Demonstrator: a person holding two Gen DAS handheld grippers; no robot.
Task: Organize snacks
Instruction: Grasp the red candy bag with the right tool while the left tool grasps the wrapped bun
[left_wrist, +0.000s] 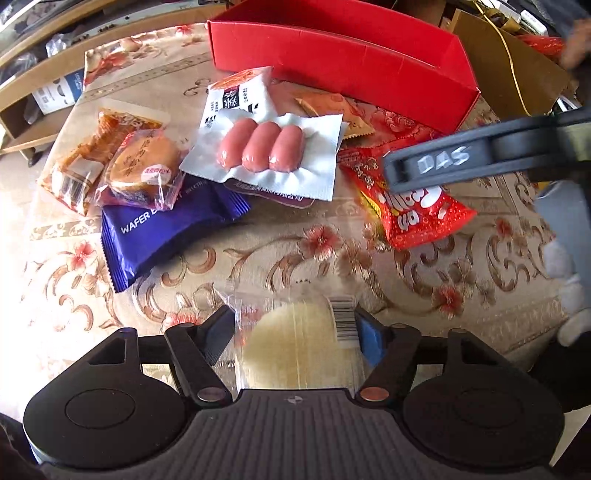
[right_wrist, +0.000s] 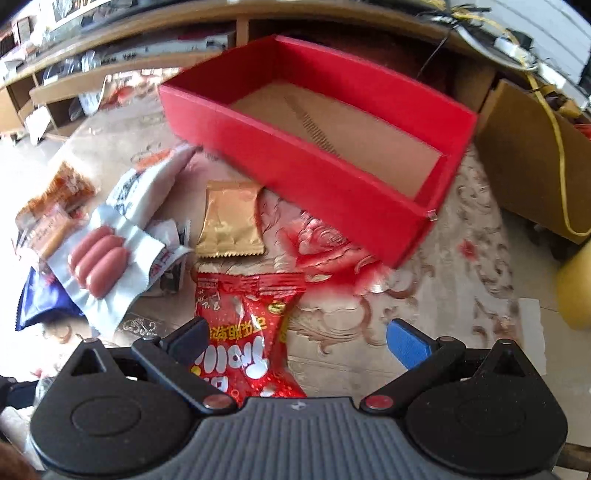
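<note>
The left gripper (left_wrist: 295, 325) points steeply down, its fingers (left_wrist: 371, 338) pressed on both sides of a clear packet (left_wrist: 295, 332). The right gripper (right_wrist: 295, 343) tilts down too, its fingers (right_wrist: 408, 347) spread wide apart, holding nothing.

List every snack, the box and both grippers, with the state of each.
red box: open, empty
clear-wrapped pale snack: sealed, between left gripper pads
left gripper: closed on it
red candy bag: sealed, flat on cloth
right gripper: open over red candy bag
sausage pack: sealed, atop other packs
purple wafer pack: sealed, partly covered
gold sachet: sealed, flat
</note>
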